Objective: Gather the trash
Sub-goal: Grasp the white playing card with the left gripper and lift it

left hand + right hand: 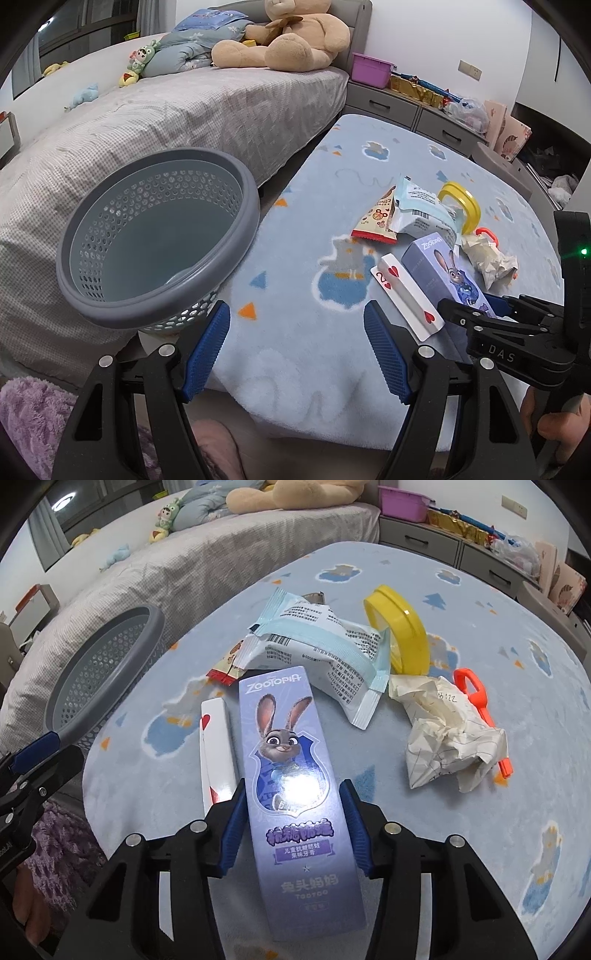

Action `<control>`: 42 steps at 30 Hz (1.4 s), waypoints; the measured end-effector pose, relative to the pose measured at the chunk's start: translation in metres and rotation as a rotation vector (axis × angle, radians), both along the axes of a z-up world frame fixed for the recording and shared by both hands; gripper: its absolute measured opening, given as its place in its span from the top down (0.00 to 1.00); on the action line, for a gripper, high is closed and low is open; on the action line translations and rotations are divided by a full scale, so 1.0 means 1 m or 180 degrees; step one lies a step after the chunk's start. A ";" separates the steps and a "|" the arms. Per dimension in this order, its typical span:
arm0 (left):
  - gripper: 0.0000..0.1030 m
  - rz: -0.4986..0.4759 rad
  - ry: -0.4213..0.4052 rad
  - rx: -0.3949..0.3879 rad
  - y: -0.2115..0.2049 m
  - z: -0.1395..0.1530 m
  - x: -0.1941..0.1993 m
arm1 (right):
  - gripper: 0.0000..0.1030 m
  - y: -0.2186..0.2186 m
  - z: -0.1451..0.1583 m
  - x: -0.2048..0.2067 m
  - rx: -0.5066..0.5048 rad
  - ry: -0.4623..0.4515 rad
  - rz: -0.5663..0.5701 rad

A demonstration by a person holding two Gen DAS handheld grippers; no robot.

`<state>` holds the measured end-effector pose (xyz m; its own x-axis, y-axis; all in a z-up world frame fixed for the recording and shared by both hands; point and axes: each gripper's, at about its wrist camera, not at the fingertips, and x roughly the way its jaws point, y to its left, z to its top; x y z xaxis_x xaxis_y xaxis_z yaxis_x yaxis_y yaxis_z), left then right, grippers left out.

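Right gripper [293, 805] straddles the purple toothpaste box [291, 775] lying lengthwise on the blue rug [480, 812]; left pad looks pressed on the box edge, right pad seems just shy of it, hard to tell through the glare, so not a firm clamp. Left gripper [297, 350] has its claw wide apart over bare rug, nothing between the pads, with the grey mesh bin [159, 243] just to its far left against the bed [166, 122]. A playing card [218, 746] lies touching the box's left side; the left view shows it as a two of hearts, the right view only a sliver. The right view alone shows the orange clip [480, 709] fully, under the crumpled paper [450, 731] at far right. A white-blue wrapper [325, 646] and a yellow lid [402, 635] lie beyond the box. The red snack packet [376, 221] is clearer from the left camera. The teddy bear [291, 37] shows fully only there.
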<state>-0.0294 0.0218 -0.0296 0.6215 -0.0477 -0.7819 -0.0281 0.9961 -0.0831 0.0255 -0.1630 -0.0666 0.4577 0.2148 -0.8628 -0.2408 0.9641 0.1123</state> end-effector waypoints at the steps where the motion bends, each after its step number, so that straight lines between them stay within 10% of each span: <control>1: 0.30 -0.0012 0.0011 0.0003 -0.001 -0.001 0.000 | 0.56 0.000 0.001 -0.001 0.0000 -0.0011 0.0000; 42: 0.34 -0.0105 0.0545 0.0127 -0.105 -0.048 0.064 | 0.56 -0.105 0.049 -0.032 0.0596 -0.0371 -0.0662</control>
